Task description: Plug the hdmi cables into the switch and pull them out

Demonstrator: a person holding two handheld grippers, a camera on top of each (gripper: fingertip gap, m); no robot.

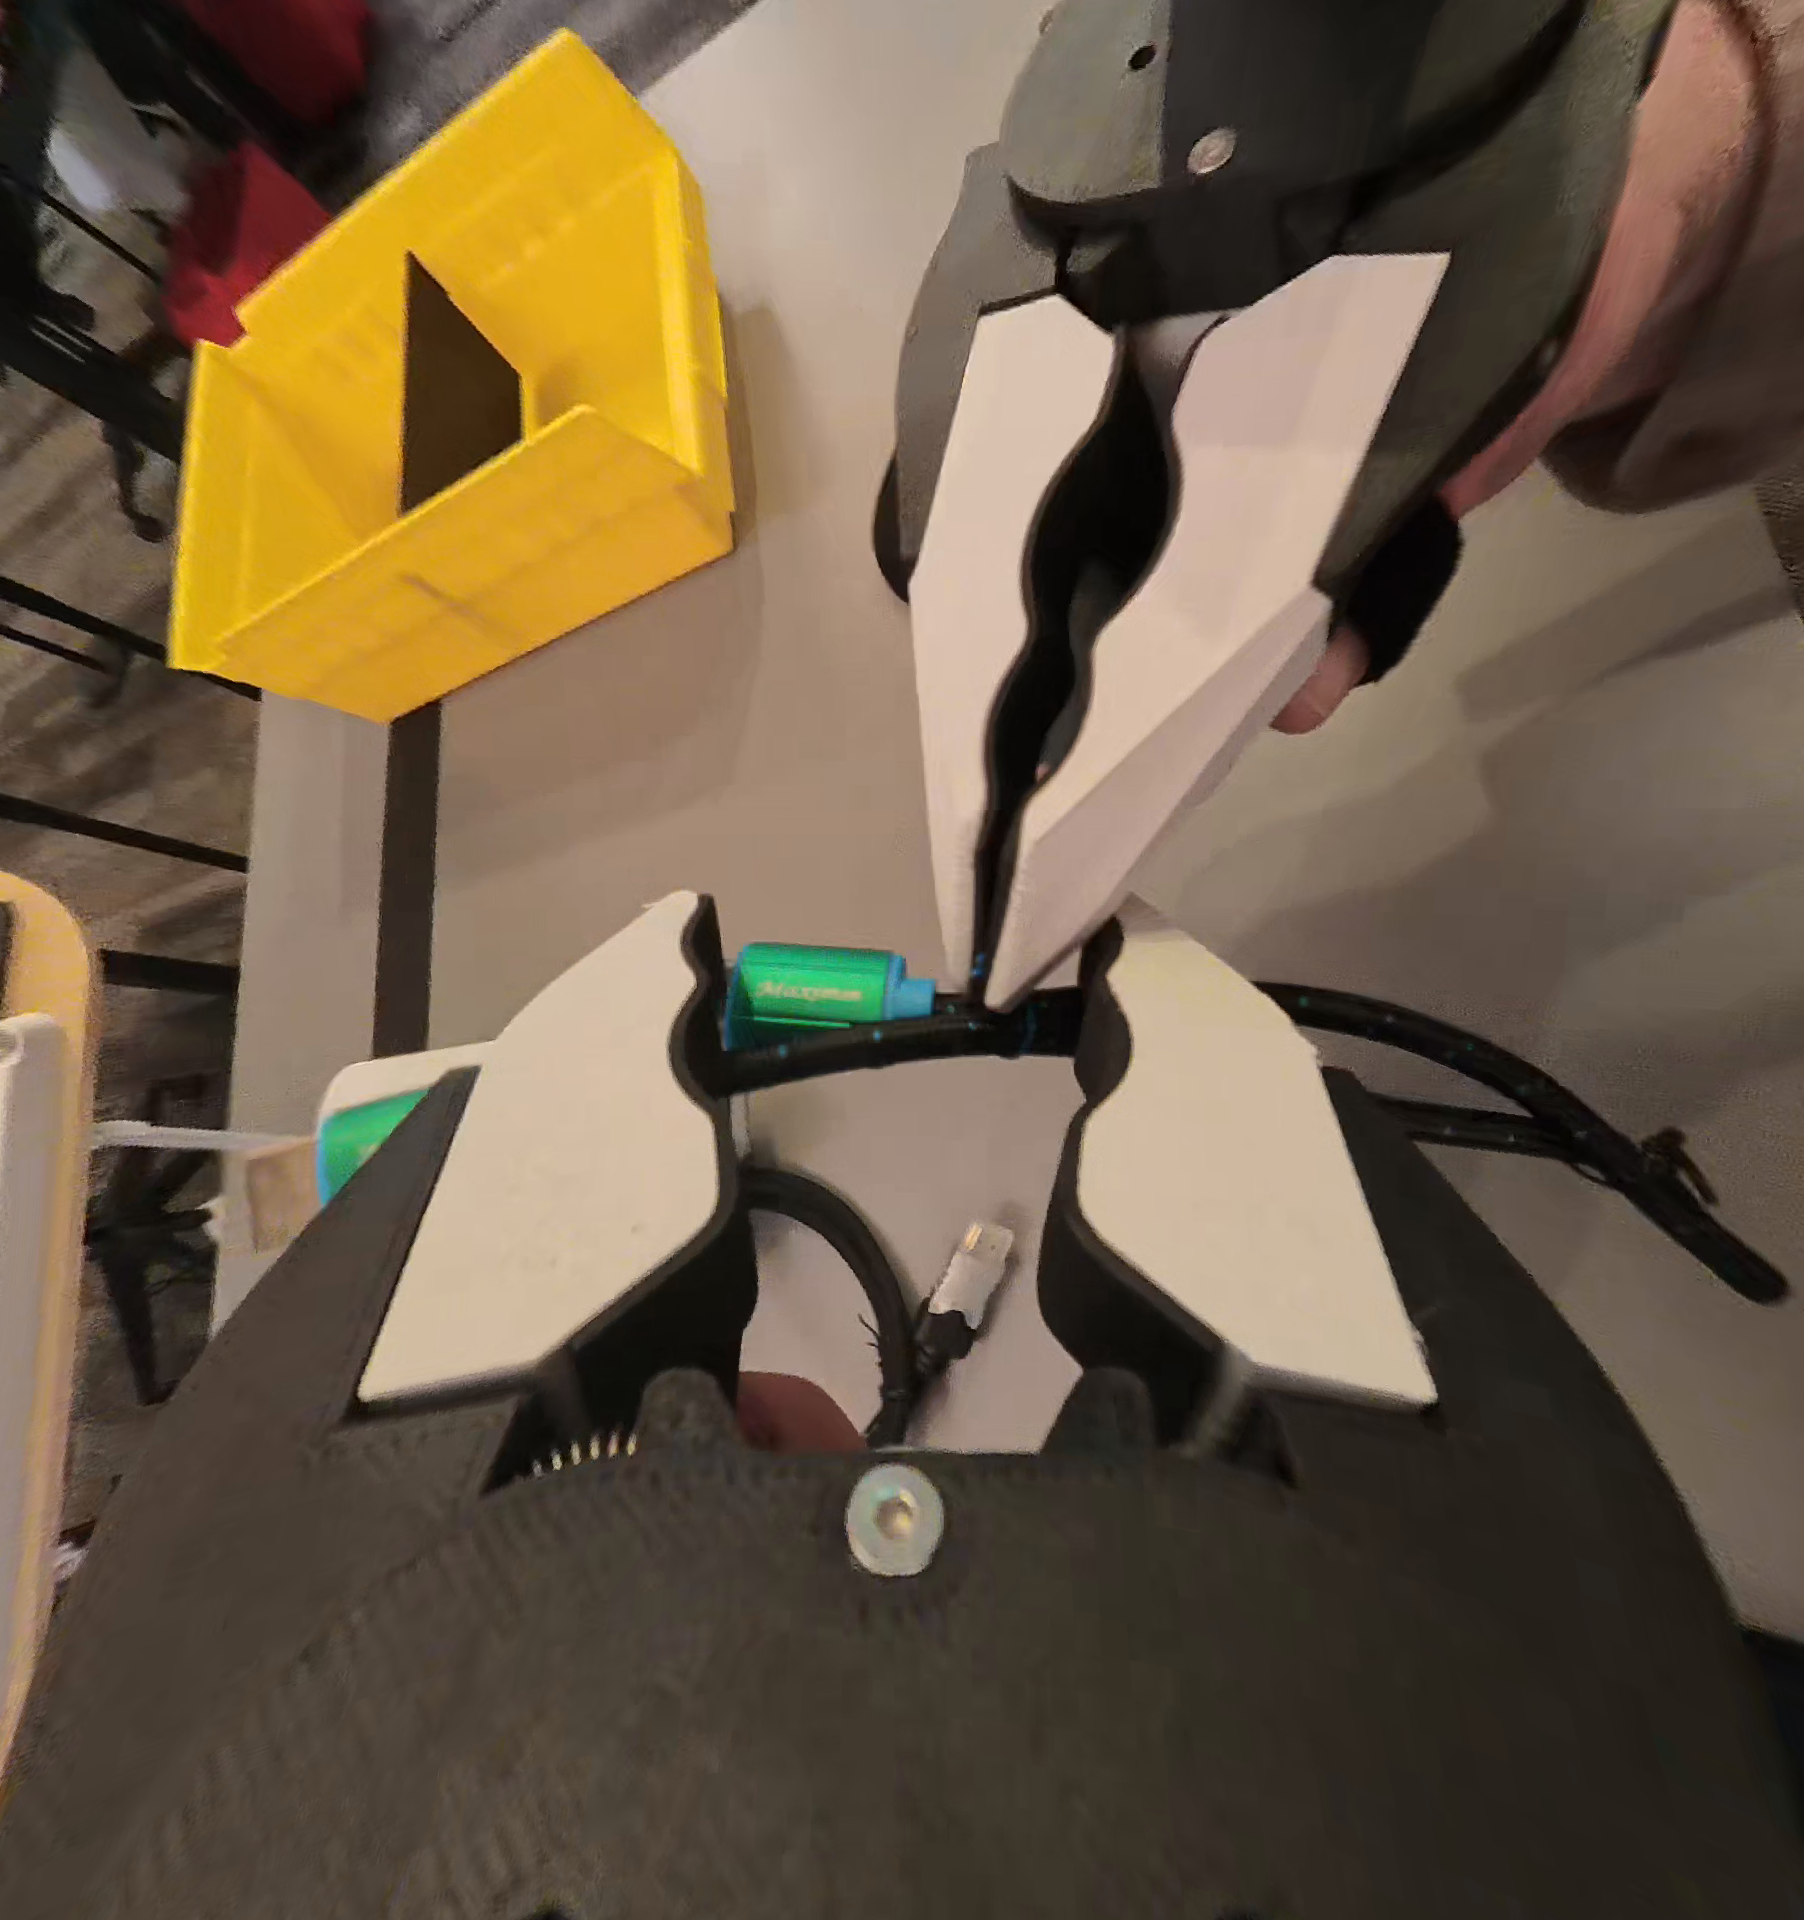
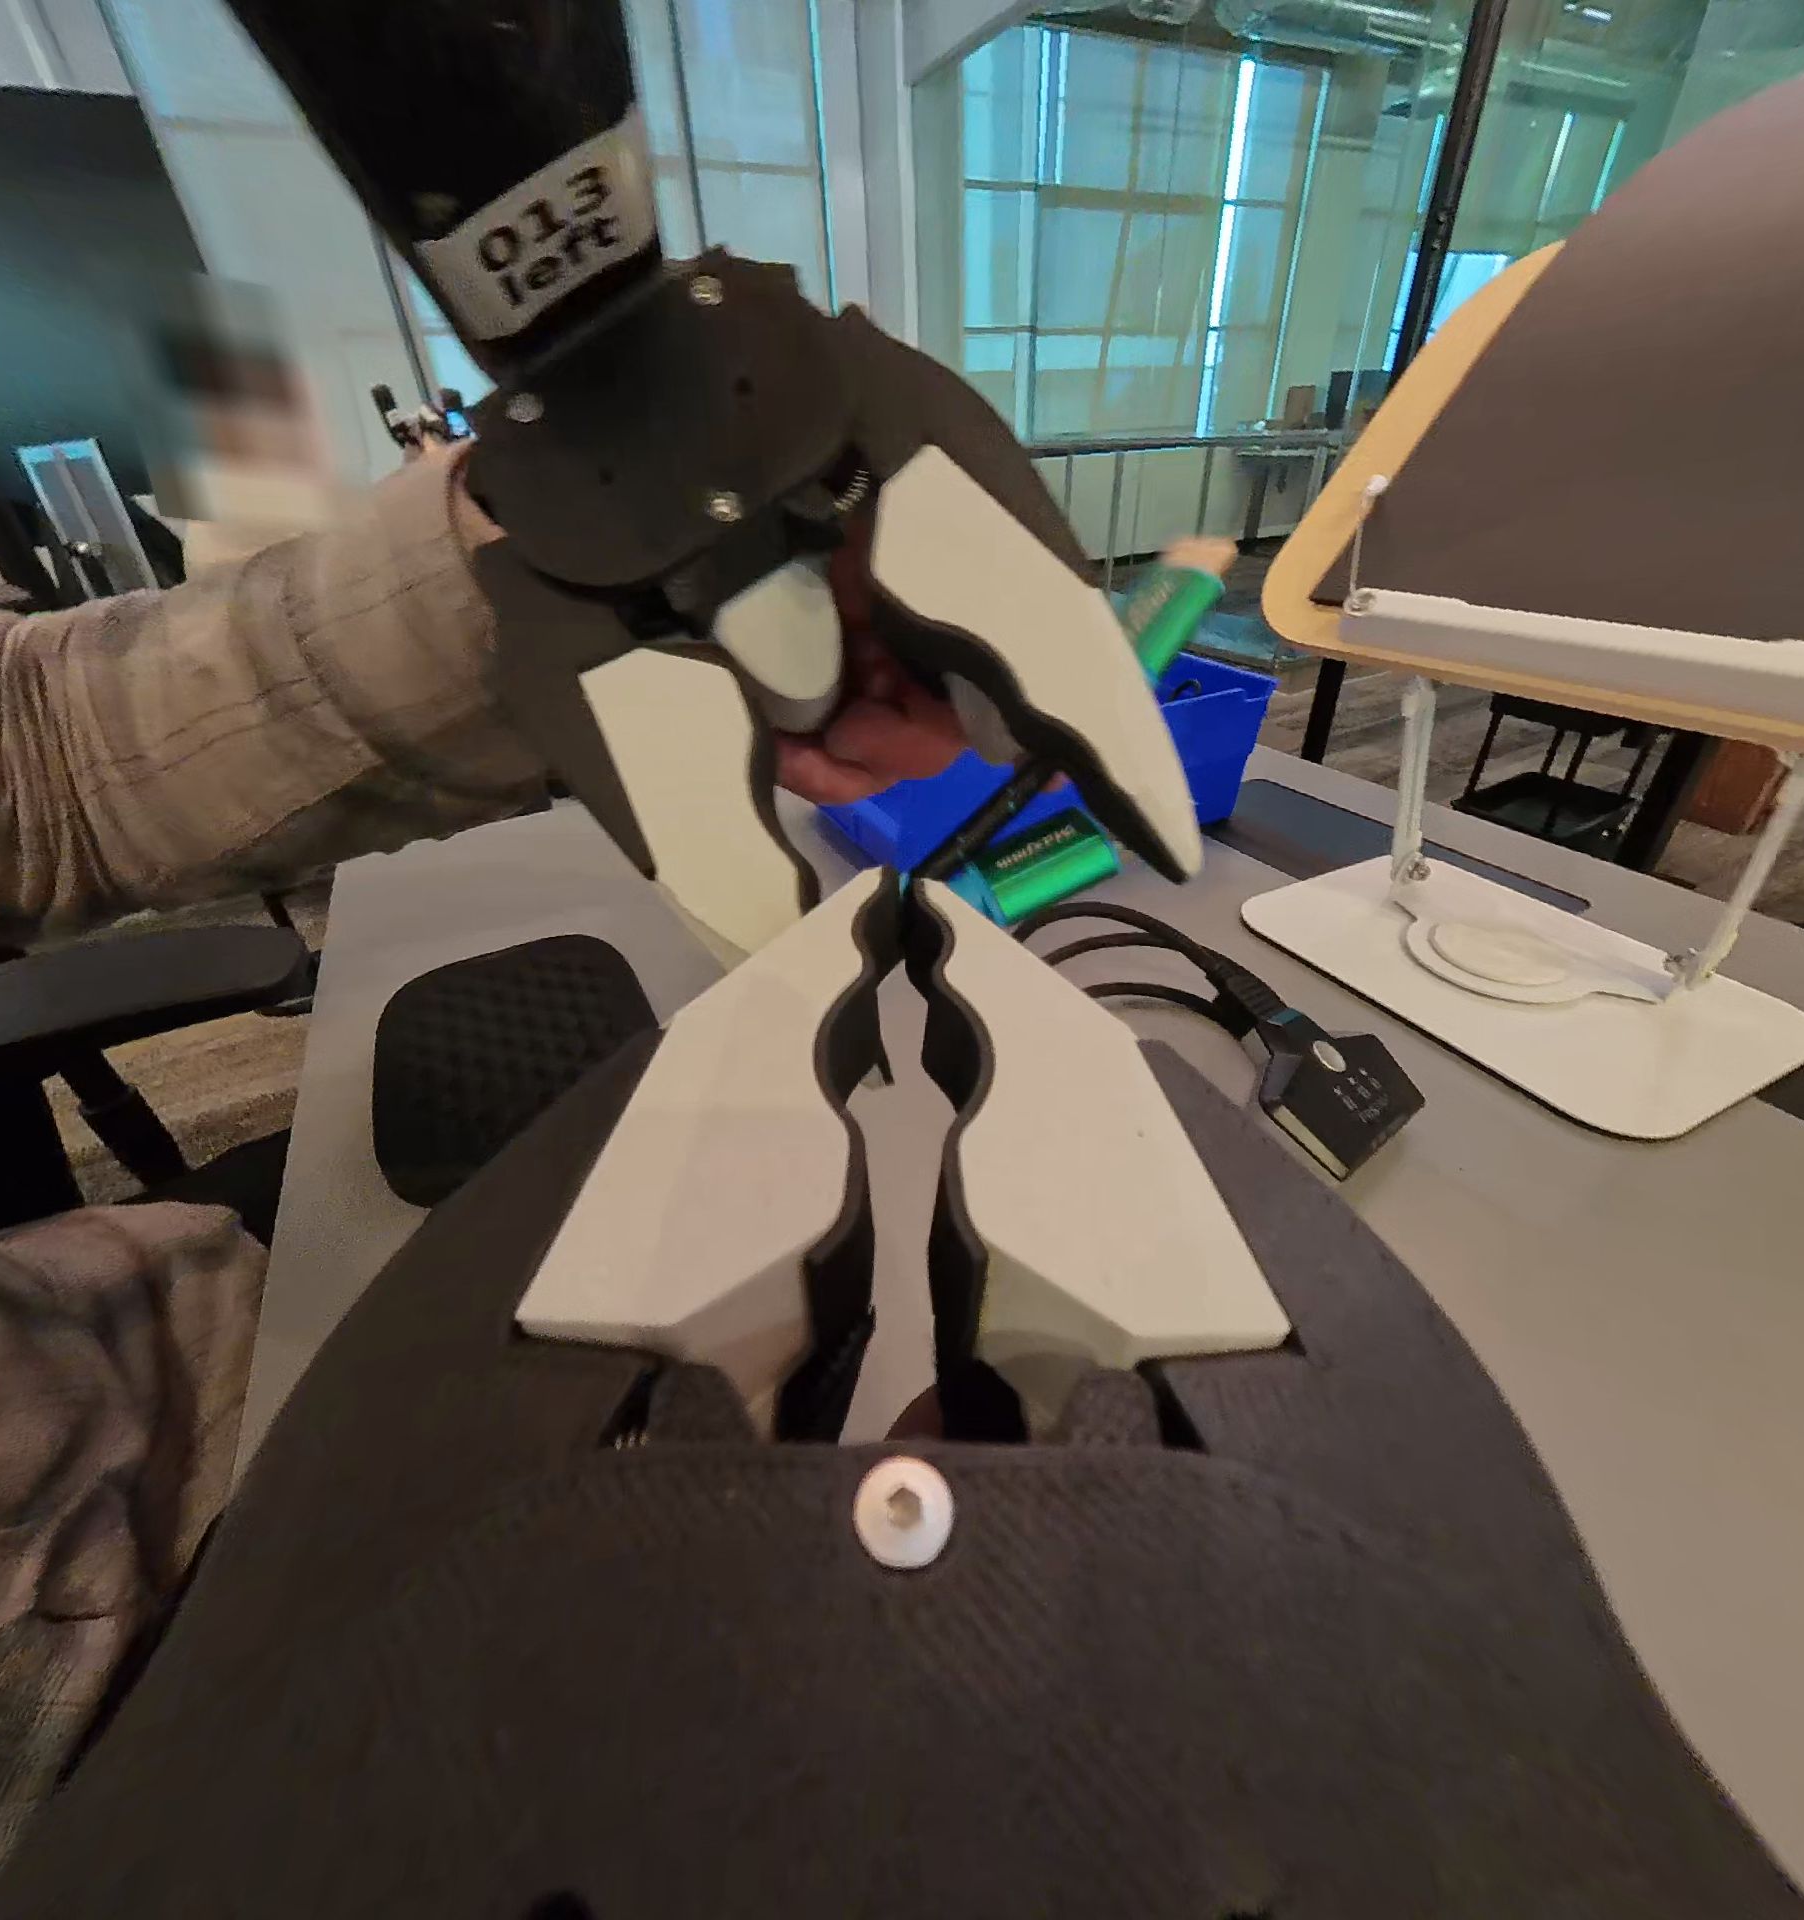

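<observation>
The right gripper (image 1: 986, 987) pinches one braided HDMI cable (image 1: 877, 1055) near its green plug (image 1: 810, 992), the left gripper (image 1: 898, 1029) gapes open, and the switch (image 2: 1339, 1101) lies unplugged on the bench (image 2: 1604, 1351), so plugging seems still ahead.

The left black gripper with white fingers (image 1: 898, 997) is spread wide; the right black-and-white gripper (image 2: 903, 904) is pinched closed, tips pointing between the left's fingers.

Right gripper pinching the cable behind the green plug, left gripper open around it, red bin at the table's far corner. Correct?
The bin is yellow, not red, as the left wrist view shows. The rest holds: right gripper pinching the cable behind the green plug, left gripper open around it.
</observation>
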